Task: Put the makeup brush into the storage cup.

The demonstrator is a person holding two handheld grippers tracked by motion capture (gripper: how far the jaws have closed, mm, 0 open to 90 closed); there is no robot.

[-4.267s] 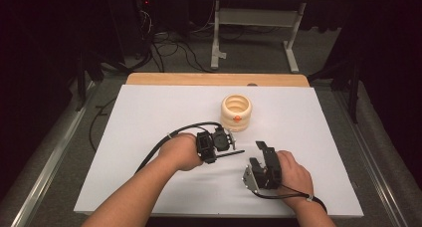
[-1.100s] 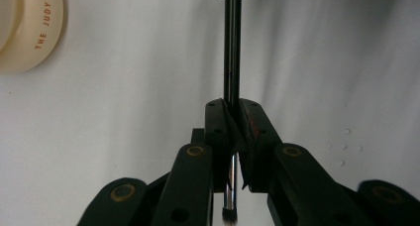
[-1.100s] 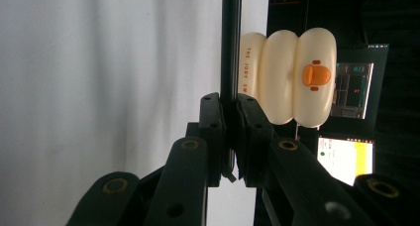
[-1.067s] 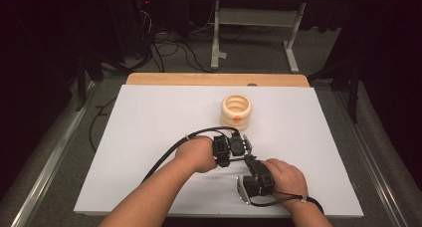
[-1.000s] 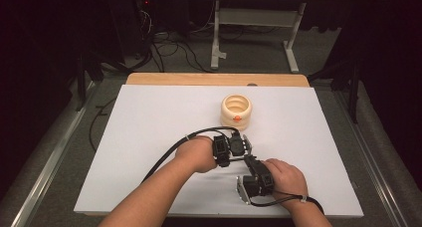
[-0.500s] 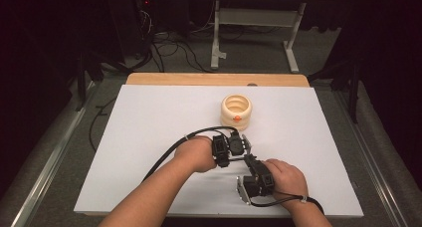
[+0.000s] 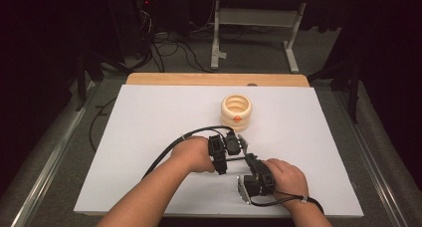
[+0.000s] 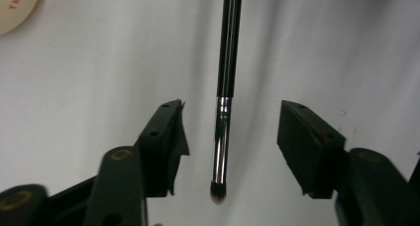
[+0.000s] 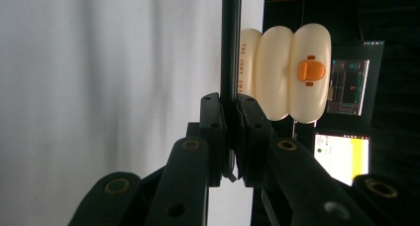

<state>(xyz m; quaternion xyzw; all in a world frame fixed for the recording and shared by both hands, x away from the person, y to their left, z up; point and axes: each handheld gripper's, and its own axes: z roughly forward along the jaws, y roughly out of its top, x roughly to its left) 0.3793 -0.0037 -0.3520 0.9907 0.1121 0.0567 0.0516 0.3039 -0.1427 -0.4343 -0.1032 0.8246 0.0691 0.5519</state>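
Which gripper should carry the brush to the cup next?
Right. The right gripper already has its jaws shut on the brush handle, with the cup just beyond. The left gripper stands open around the bristle end, gripping nothing.

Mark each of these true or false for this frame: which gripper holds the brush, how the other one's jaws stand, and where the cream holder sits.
1. The right gripper is shut on the brush. True.
2. The left gripper clamps the brush head. False: its jaws stand apart on either side of the ferrule, touching nothing.
3. The cream ribbed holder stands upright on the white table. True.
4. The brush already stands in the holder. False: it is between the grippers, short of the holder.
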